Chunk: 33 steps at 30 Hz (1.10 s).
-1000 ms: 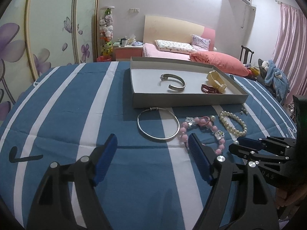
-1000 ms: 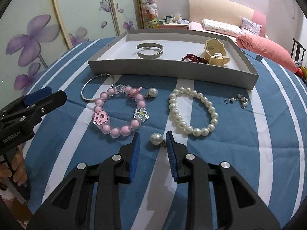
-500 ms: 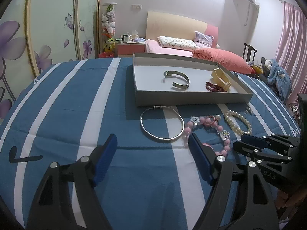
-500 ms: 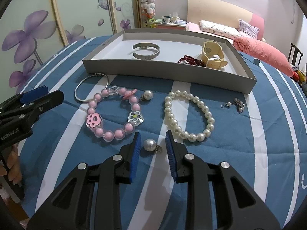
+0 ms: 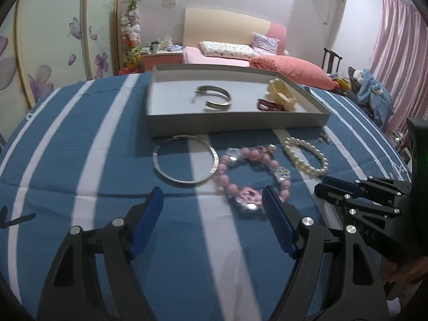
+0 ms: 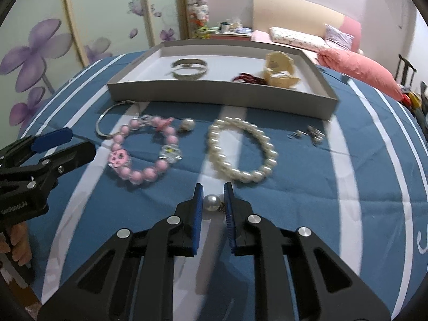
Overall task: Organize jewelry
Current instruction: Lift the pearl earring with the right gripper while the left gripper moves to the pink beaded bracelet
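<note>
The right gripper [image 6: 212, 196] jaws are closing narrowly around the pearl earring [image 6: 211, 202], seemingly not yet pressing it.

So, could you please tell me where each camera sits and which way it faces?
Left wrist: on the open left gripper, angled down over the blue striped cloth; right gripper at right.
Right wrist: on the right gripper, jaws closing around a round white pearl earring; left gripper at left.
Shared: grey cardboard tray, pink bead bracelet.

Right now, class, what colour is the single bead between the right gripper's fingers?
Pearly white; the pearl earring shows best in the right wrist view.
</note>
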Tool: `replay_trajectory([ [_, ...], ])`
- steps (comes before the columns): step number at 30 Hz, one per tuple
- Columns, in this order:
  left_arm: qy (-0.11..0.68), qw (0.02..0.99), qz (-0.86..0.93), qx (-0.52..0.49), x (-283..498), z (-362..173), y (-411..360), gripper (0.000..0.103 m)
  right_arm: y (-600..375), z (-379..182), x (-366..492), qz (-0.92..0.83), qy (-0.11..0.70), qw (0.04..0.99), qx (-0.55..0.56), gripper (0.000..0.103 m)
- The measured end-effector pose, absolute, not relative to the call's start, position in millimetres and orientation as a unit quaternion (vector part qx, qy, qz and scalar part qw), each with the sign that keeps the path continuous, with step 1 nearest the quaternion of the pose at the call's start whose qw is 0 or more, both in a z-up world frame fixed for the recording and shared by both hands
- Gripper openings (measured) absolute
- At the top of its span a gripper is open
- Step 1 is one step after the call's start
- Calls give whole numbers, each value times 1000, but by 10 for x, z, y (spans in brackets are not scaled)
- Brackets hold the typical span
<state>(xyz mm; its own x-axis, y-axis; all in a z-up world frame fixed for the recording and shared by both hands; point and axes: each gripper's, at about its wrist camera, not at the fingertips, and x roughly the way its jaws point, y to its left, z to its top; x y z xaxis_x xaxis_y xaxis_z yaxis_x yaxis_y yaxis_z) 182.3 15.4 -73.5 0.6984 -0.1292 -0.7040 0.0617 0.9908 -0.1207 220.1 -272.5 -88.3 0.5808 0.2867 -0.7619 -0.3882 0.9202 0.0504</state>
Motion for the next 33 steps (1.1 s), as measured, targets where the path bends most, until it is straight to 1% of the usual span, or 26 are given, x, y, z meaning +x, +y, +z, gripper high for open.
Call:
replay_trajectory([
  [3, 391, 917, -61, -42, 1853, -748, 42, 72, -2893, -887, 2216, 170, 418, 891, -51, 17],
  [6, 408, 910, -62, -44, 1932, -780, -63, 61, -3001, -888, 2236, 160, 419, 893, -42, 17],
  [7, 418, 905, -62, -53, 1980, -798, -85, 60, -3019, -889, 2238, 159, 419, 893, -40, 17],
  [9, 434, 896, -58, -72, 2069, -834, -109, 51, -3032, -889, 2233, 158, 419, 893, -39, 17],
  [13, 447, 888, -44, -101, 2192, -867, -119, 43, -3026, -888, 2234, 159, 419, 893, -37, 17],
  [15, 451, 885, -35, -110, 2233, -867, -117, 35, -3024, -887, 2233, 160, 419, 893, -35, 17],
  [17, 454, 884, -25, -107, 2255, -865, -129, 30, -3028, -886, 2233, 161, 419, 893, -35, 17],
  [22, 454, 887, -25, -78, 2244, -859, -188, 30, -3033, -888, 2233, 163, 419, 892, -32, 17],
  [24, 457, 886, -33, -70, 2232, -855, -179, 22, -3047, -889, 2228, 165, 419, 892, -31, 17],
  [25, 457, 886, -42, -68, 2205, -853, -153, 22, -3055, -888, 2227, 166, 419, 892, -30, 17],
  [26, 457, 886, -47, -65, 2189, -855, -133, 16, -3059, -887, 2227, 168, 419, 892, -30, 17],
  [27, 458, 886, -49, -61, 2153, -854, -86, 14, -3067, -887, 2227, 169, 420, 891, -29, 17],
  [31, 466, 881, -57, -55, 2076, -849, 59, 14, -3070, -888, 2232, 169, 419, 891, -30, 17],
  [33, 470, 879, -57, -60, 2073, -852, 78, 17, -3065, -885, 2240, 169, 419, 891, -31, 17],
])
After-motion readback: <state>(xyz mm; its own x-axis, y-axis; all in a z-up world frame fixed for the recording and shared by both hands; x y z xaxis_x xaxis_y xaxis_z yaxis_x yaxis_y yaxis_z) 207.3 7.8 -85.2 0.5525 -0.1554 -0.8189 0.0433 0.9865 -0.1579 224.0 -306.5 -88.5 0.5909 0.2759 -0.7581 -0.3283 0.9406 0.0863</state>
